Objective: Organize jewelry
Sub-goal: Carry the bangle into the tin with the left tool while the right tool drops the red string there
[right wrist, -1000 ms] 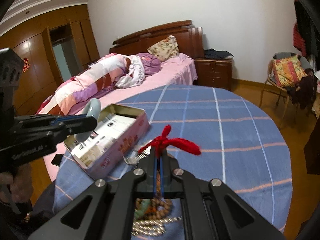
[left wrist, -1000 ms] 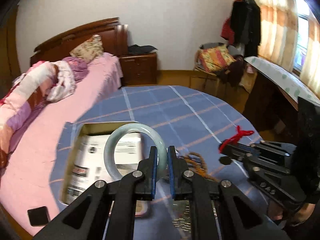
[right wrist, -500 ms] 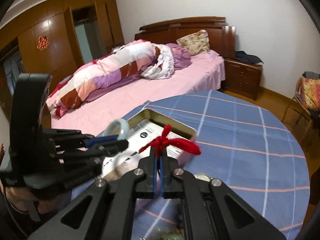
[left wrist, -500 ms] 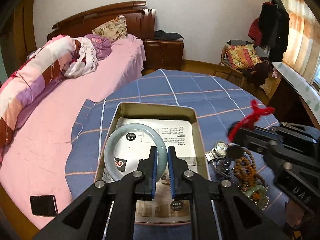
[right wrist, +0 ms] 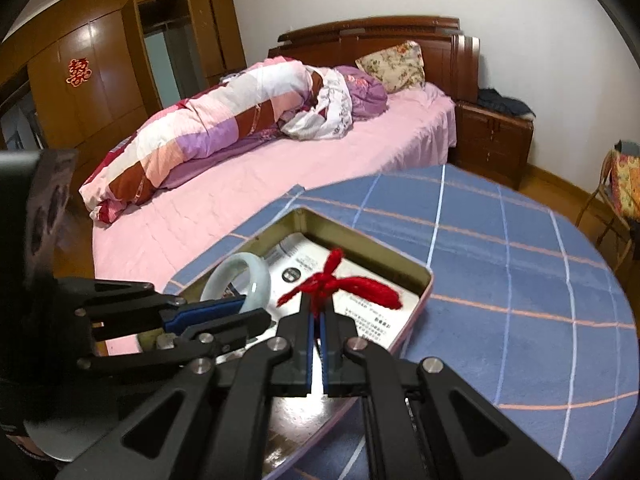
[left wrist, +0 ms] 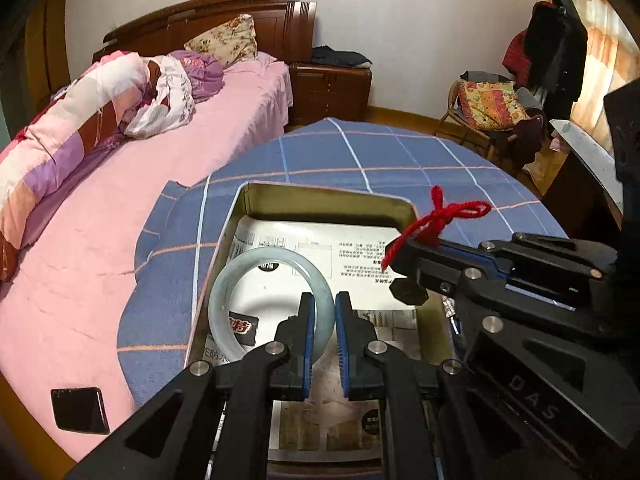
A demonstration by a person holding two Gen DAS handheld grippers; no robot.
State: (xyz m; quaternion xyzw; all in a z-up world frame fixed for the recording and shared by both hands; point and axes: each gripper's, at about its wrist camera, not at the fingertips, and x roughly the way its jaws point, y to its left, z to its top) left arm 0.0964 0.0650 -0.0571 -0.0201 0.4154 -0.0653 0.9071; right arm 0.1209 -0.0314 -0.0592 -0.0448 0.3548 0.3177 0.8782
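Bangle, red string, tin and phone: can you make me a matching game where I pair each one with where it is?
Things:
1. bangle
2. red string
3. tin
4. phone

Places:
A. lying on the pink bed
B. pinched in the right tongs
C. pinched in the left tongs
D. sitting open on the blue checked cloth

Pairs: 1-C, 2-B, 3-D, 4-A
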